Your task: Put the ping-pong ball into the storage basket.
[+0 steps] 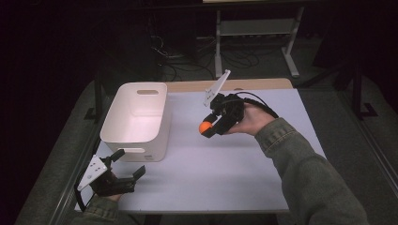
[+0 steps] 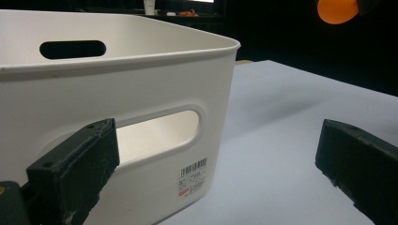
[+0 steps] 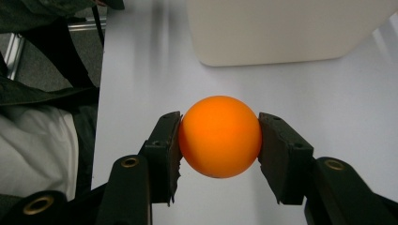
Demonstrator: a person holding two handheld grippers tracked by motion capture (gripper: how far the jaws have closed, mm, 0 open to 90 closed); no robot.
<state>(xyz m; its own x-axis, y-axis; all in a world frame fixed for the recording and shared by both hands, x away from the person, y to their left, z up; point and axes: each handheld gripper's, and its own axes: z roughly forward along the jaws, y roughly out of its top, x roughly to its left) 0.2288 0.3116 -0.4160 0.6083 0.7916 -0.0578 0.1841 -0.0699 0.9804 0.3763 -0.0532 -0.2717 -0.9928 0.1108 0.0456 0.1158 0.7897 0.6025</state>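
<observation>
The right gripper has its jaws closed on an orange ball, one pad pressed to each side, and holds it in the air above the middle of the white table, to the right of the white bin. The ball is round, so it has no long axis and points no way; the bin's long side runs away from the person. The left gripper sits low at the table's near left corner, jaws wide apart and empty, just beside the bin's near wall (a handle slot and a barcode label there). The bin's far end is cropped in the right gripper view.
</observation>
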